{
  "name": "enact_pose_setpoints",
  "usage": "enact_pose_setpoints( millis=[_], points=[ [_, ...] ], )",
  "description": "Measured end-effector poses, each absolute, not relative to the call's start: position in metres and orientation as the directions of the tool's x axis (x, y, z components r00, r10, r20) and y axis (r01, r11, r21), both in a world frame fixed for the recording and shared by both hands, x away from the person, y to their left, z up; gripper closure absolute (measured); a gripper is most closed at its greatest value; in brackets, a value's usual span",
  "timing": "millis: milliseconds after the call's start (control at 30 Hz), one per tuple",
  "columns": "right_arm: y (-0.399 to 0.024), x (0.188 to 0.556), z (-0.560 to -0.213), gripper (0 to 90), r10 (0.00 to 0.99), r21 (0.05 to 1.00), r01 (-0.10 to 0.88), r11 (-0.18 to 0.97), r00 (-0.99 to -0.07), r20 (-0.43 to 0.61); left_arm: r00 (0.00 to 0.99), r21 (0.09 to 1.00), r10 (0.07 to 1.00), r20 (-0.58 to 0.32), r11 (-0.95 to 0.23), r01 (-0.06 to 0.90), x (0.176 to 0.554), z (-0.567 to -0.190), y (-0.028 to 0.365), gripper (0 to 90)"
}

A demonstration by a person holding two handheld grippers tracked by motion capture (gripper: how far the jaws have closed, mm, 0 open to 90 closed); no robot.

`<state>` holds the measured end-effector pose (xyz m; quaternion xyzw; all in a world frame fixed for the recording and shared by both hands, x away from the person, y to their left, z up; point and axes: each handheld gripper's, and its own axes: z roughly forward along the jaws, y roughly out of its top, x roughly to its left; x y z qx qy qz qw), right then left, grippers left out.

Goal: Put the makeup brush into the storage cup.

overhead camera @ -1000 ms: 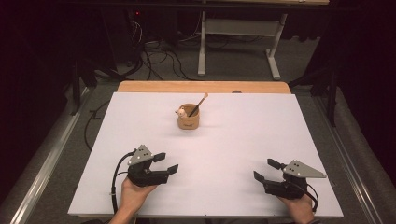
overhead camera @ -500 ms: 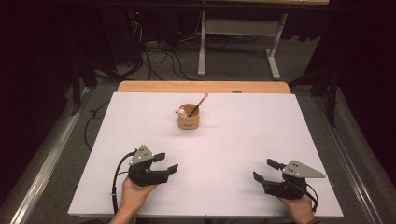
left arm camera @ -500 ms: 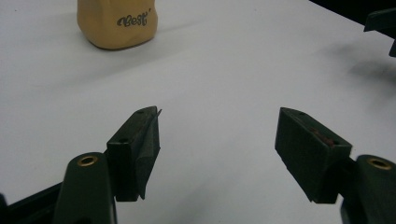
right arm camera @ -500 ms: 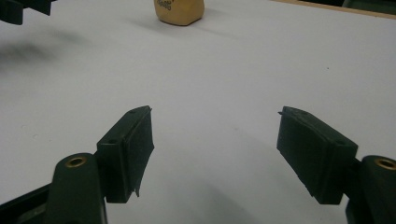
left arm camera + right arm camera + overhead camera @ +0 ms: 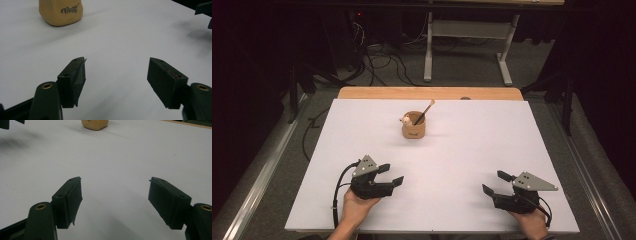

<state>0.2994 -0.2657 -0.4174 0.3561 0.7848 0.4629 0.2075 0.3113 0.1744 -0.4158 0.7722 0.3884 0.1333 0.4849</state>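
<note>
The white worktop (image 5: 462, 150) carries a small tan cup (image 5: 414, 126), which stands alone a little left of the middle, nearer to the far edge, with a thin stick (image 5: 426, 110) leaning out of it toward the far right. The left claw (image 5: 391, 174) rests near the near left corner and the right claw (image 5: 496, 182) near the near right corner, well apart from each other and from the cup. Both claws have their jaws wide and hold nothing.
</note>
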Motion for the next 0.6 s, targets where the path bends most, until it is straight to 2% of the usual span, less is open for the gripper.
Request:
enact_pose_setpoints(
  millis=[600],
  points=[
    [-0.2653,0.3003,-0.4179,28.7,0.749,0.873,0.366,0.324,-0.663,0.000,0.659,0.844,0.724,-0.203,-0.211,0.492,0.3142,-0.4177,0.1746,31.6]
  ],
)
